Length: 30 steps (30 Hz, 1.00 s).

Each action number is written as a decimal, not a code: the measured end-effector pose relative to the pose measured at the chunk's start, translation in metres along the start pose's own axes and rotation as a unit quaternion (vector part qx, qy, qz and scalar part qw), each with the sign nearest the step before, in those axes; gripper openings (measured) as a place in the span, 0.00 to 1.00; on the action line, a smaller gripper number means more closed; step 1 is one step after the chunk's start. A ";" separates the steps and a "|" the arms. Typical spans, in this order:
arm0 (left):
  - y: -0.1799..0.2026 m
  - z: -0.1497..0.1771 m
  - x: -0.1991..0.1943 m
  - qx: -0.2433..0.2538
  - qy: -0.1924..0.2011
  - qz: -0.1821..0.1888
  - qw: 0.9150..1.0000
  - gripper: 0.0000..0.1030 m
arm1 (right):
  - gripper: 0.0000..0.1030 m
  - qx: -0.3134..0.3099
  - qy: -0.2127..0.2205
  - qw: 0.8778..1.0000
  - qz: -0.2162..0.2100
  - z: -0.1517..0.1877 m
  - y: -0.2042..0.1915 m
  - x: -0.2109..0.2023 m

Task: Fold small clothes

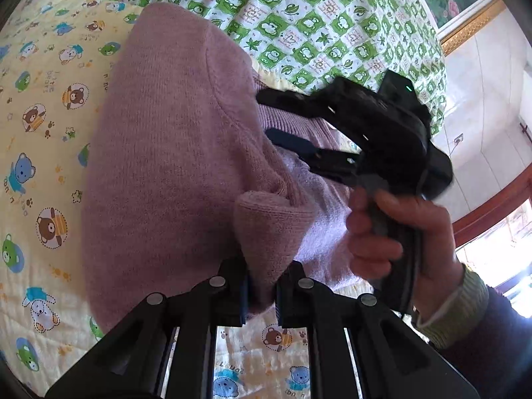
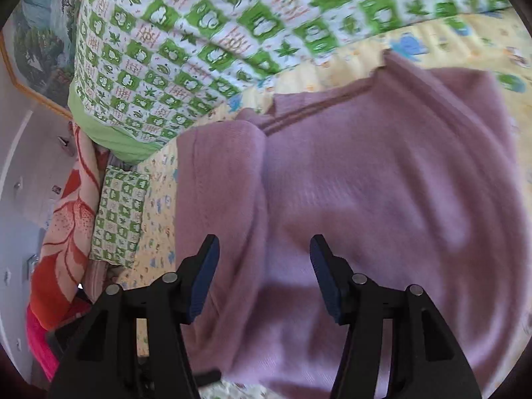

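Holding a fold of the purple sweater in my left tongs, jaws clamped on the knit, I see the garment spread on the bear-print bed sheet, beside the green quilt. My right tongs hover over it with jaws wide apart, gripping nothing. The folded sleeve runs lengthwise away from them, just left of their gap. I judge the right tongs nearer it for the next pinch.
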State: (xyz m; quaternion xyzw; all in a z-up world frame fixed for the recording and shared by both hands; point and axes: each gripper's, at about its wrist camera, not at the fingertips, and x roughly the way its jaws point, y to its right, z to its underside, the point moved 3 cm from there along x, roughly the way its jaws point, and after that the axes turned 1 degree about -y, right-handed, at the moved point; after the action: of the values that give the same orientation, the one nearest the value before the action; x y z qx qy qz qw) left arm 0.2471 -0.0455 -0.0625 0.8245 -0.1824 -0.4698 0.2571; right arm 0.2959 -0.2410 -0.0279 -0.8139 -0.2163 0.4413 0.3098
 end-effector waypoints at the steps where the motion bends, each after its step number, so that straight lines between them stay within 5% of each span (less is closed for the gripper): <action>1: -0.002 0.001 -0.001 -0.002 -0.001 -0.001 1.000 0.10 | 0.56 0.001 -0.005 1.000 -0.006 -0.005 -0.002 0.008; 6: -0.004 0.003 -0.002 -0.006 -0.002 -0.003 1.000 0.10 | 0.54 0.000 -0.033 0.999 -0.034 -0.028 -0.012 0.047; 10: 0.005 -0.004 -0.004 -0.001 0.002 -0.004 1.000 0.10 | 0.16 0.017 -0.044 0.997 -0.054 -0.040 -0.016 0.064; 19: 0.052 -0.016 -0.008 0.033 -0.002 0.054 0.998 0.10 | 0.15 -0.014 0.007 0.997 -0.069 -0.050 -0.031 0.004; 24: 0.088 -0.012 0.018 0.067 -0.030 0.080 0.994 0.10 | 0.14 -0.028 0.040 0.999 -0.024 -0.052 -0.009 -0.049; 30: 0.105 0.010 0.062 0.099 -0.076 0.068 0.990 0.10 | 0.14 0.004 0.060 0.998 0.033 -0.037 0.047 -0.085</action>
State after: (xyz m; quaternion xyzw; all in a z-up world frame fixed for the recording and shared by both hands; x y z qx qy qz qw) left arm 0.2632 -0.1654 -0.0467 0.7938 -0.3026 -0.4918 0.1908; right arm 0.2876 -0.3392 0.0043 -0.8445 -0.1686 0.4023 0.3107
